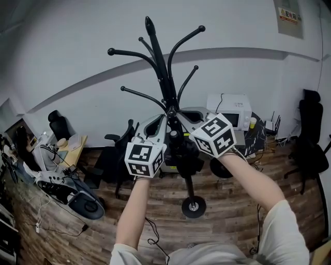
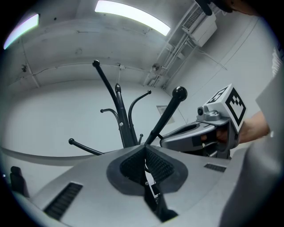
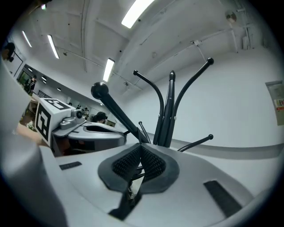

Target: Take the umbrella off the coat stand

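Black folded umbrella (image 1: pixel 183 155) against coat stand (image 1: pixel 164 67)

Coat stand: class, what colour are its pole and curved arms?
Black; the coat stand shows best in the head view, against the pale wall.

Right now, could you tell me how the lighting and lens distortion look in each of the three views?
Head view: even, soft light, coat stand sharp, wall bowed by the wide lens. Left gripper view: ceiling lamp blown out white, corners black. Right gripper view: lamp strip glaring, same round dark border.
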Demonstrator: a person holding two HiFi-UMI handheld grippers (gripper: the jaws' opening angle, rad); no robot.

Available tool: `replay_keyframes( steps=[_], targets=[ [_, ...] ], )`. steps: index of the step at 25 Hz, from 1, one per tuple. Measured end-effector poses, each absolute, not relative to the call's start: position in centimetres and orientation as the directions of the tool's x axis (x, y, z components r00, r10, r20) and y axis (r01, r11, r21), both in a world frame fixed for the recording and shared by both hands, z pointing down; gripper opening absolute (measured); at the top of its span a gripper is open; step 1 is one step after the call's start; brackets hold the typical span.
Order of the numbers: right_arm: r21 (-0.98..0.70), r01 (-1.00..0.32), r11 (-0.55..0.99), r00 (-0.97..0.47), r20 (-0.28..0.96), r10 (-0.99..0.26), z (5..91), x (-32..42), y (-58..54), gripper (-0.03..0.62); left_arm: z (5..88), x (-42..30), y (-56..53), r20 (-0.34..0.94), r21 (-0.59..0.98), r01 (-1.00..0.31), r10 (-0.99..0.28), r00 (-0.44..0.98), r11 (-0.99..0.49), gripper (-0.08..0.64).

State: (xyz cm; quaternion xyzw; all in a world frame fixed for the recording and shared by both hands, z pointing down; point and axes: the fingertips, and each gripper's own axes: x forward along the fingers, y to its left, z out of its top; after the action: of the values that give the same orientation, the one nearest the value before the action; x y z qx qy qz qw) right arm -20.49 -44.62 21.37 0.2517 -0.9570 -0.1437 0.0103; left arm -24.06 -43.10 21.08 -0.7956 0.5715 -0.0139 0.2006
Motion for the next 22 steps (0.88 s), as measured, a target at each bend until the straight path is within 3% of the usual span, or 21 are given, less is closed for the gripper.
replay_keyframes(
  steps=[7,22],
  targets=[
    [0.320,-0.497,0.807,-0.860,-0.054,-0.508,20.7,-20.4,-44.2,0.008,20.5,-24.9,-42.9,-0.225,-0.265,-0.920,-0.909,0.352,-0.290,0.023],
    [0.379,-0.530,0.759,-0.833,-0.064,-0.550,19.4,-19.3,-43.8,0.008,18.9,-24.5,-42.2,-0.247,-0.371,-0.909,-0.923,0.294,-0.190,0.023]
  ],
)
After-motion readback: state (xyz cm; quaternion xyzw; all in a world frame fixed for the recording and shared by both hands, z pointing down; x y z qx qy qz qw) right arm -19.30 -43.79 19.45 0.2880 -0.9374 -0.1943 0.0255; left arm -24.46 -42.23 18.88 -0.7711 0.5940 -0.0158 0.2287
